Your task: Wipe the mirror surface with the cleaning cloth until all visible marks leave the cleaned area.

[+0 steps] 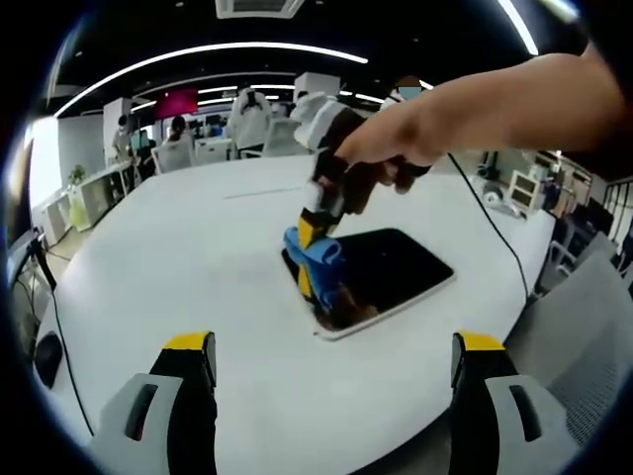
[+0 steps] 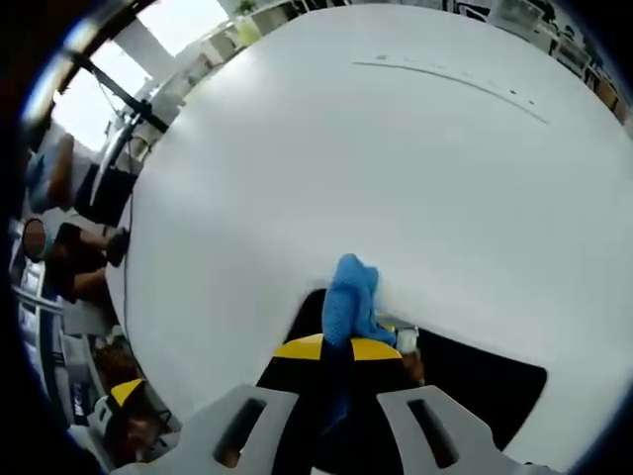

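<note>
Over mirror (image 1: 396, 267), right tongs (image 1: 315, 236) gripping cloth (image 1: 316, 252)

I see a blue cloth (image 1: 315, 250) on a dark, white-edged mirror (image 1: 396, 267), a plain white table (image 1: 178, 267), and yellow-tipped grey jaws.

The mirror (image 1: 381, 277) lies flat on the table (image 1: 198, 257), near its front edge. The cloth (image 1: 315, 247) rests on the mirror's left end, pinched in the right gripper (image 1: 315, 233). People sit behind the table.
</note>
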`<state>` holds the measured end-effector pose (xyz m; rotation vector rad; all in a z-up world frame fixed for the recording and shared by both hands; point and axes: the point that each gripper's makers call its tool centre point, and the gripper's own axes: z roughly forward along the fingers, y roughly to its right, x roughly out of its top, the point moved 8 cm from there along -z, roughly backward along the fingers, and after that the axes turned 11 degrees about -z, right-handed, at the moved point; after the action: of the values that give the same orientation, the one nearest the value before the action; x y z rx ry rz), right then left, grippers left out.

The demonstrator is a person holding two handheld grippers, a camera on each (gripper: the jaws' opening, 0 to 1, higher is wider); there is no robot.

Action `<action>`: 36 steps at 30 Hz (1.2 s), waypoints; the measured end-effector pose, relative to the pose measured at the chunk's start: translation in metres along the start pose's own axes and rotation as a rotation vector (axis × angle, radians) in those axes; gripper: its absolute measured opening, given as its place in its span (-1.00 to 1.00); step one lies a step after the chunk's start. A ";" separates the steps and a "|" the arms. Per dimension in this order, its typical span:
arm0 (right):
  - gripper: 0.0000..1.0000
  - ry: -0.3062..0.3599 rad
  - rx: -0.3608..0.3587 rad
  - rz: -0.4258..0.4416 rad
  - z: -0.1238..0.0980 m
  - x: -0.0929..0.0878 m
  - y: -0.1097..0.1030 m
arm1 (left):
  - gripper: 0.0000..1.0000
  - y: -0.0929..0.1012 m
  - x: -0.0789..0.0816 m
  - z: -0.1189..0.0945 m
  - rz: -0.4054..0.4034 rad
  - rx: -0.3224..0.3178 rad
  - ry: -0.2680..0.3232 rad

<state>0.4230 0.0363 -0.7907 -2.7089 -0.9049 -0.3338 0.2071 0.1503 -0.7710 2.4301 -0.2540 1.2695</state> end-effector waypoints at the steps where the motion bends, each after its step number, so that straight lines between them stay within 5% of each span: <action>1: -0.94 0.000 0.001 -0.002 0.000 0.000 0.001 | 0.99 0.000 0.000 0.000 0.000 0.000 0.001; 36: -0.95 -0.008 0.015 -0.051 -0.003 -0.004 -0.003 | 0.99 0.002 0.000 0.001 0.003 -0.003 -0.003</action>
<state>0.4173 0.0350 -0.7885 -2.6792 -0.9756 -0.3251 0.2070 0.1482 -0.7708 2.4299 -0.2595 1.2663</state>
